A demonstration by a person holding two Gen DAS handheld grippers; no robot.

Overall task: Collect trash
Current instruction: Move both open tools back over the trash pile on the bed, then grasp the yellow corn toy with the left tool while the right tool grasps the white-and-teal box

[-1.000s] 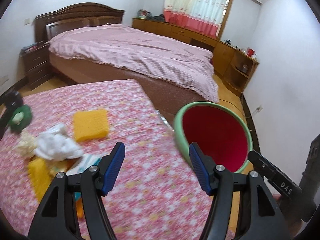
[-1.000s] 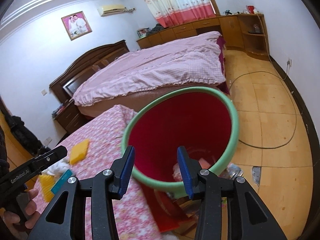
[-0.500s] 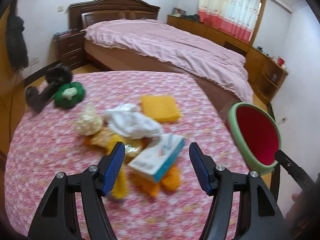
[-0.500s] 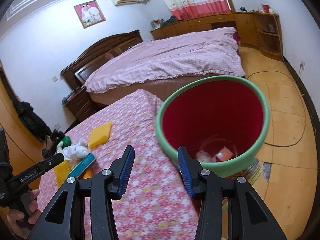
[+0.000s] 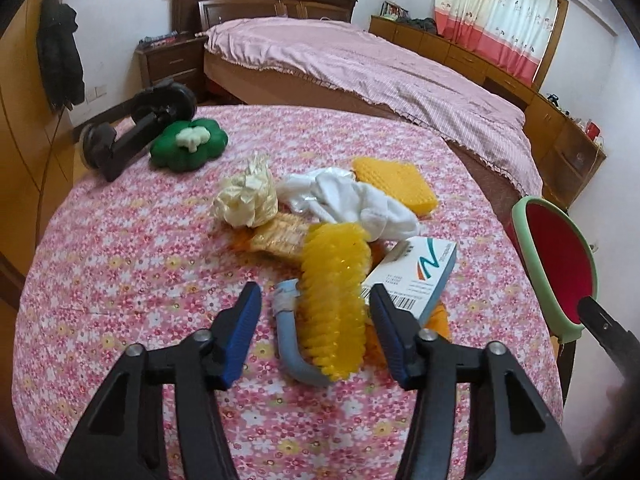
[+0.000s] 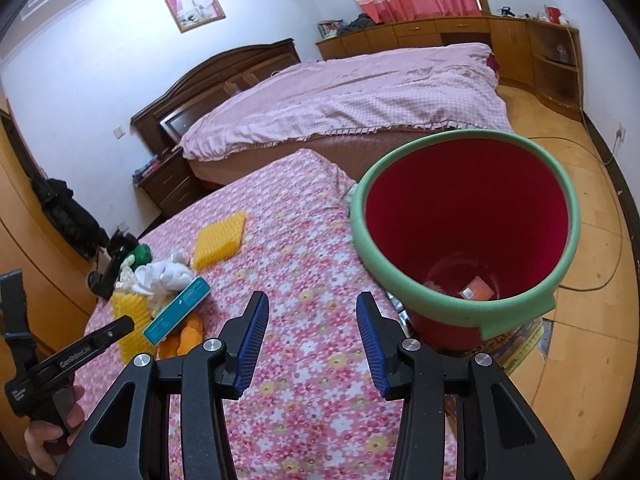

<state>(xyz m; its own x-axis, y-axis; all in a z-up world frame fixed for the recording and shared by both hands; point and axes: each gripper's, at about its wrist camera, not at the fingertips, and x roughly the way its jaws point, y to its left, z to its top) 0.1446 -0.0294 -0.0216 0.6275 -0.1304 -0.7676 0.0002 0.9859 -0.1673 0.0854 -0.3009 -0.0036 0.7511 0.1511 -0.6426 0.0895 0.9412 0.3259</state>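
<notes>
2 blue-padded fingers of the left gripper (image 5: 314,324) stand apart over a table with a pink flowered cloth (image 5: 120,272); the jaws have just been closing, yet the pads press on nothing. Between them, in the left wrist view, lie a yellow spiky brush (image 5: 334,288) and a grey bent tube (image 5: 290,336), both resting on the cloth. Just beyond the right-hand finger sits a white and teal carton (image 5: 416,276), with something orange under it. Further ahead of the jaws are a white crumpled cloth (image 5: 352,200), a cream crumpled wrapper (image 5: 248,196) and a yellow sponge (image 5: 394,184). Far ahead to the left lie a green clover-shaped toy (image 5: 188,144) and a black clamp stand (image 5: 132,132). Off to the right, past the table edge, is the red bin with a green rim (image 5: 560,264).

1 pair of jaws fills the right wrist view too: the right gripper (image 6: 312,340) stands part open with only the flowered cloth between its pads, holding nothing. Ahead and to its right is the red bin (image 6: 472,216), with a few scraps at its bottom. Ahead to the left lies the trash pile, the carton (image 6: 178,312) nearest. At the far left a hand (image 6: 52,432) holds the other gripper's handle.
</notes>
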